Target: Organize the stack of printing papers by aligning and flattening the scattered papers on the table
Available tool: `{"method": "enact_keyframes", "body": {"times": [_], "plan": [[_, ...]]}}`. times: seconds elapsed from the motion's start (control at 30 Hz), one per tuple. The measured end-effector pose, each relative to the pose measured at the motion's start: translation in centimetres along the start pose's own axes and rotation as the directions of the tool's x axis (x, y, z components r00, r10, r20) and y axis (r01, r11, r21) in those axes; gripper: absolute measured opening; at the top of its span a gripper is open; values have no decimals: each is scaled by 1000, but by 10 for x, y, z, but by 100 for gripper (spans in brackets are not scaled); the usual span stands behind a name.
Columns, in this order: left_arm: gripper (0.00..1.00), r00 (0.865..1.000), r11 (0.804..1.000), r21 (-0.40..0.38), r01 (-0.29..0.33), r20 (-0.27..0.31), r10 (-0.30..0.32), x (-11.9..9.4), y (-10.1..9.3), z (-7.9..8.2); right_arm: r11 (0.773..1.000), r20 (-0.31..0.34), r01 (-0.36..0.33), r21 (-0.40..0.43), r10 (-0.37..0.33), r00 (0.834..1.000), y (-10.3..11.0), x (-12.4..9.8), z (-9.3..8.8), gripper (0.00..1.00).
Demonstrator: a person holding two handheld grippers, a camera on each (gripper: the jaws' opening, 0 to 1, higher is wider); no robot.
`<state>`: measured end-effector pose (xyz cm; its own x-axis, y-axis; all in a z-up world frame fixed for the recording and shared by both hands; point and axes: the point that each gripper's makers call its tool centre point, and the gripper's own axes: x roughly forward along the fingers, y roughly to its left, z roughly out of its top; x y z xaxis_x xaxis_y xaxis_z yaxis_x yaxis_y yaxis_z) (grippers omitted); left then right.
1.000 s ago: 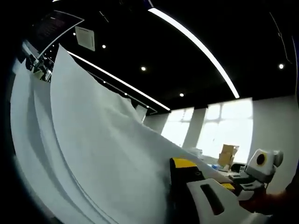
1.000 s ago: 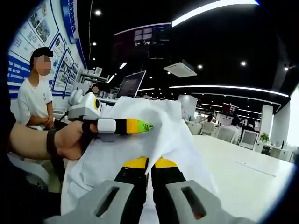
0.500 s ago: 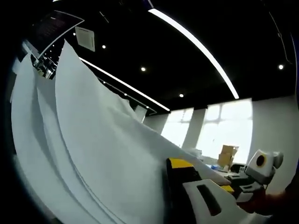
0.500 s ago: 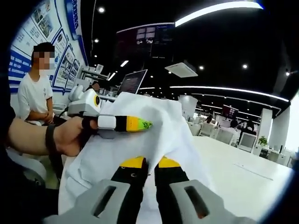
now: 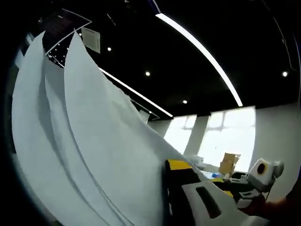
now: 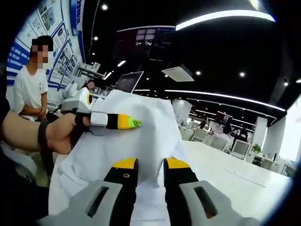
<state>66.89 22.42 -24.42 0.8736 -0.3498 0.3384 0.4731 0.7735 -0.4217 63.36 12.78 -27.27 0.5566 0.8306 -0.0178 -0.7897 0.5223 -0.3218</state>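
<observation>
Left gripper view, papers (image 5: 94, 150) hide one jaw of left claw (image 5: 171, 188), grip unclear, right claw (image 6: 145, 165) pinching papers, slightly parted.

long white table (image 6: 244, 181), one flat sheet (image 6: 244, 175) lying far along it

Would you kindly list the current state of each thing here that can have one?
White printing papers: lifted upright, fanned and uneven, edges not aligned.
Right gripper: jaws close together on the papers' lower part.
Left gripper: clamped on the papers' side, held in a hand.
White table: bare where it shows.
</observation>
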Motion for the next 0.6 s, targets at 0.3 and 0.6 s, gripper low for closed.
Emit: {"method": "enact_keyframes", "body": {"times": [0.3,0.6], "plan": [[8,1000,1000,-12,-1,9,1,0,5,1,1000,23,-5,6,5,1000,1,-1,4,24],[6,998,997,-81,-10,64,16,-4,13,12,1000,34,-4,-6,4,999,1,-2,5,26]]}}
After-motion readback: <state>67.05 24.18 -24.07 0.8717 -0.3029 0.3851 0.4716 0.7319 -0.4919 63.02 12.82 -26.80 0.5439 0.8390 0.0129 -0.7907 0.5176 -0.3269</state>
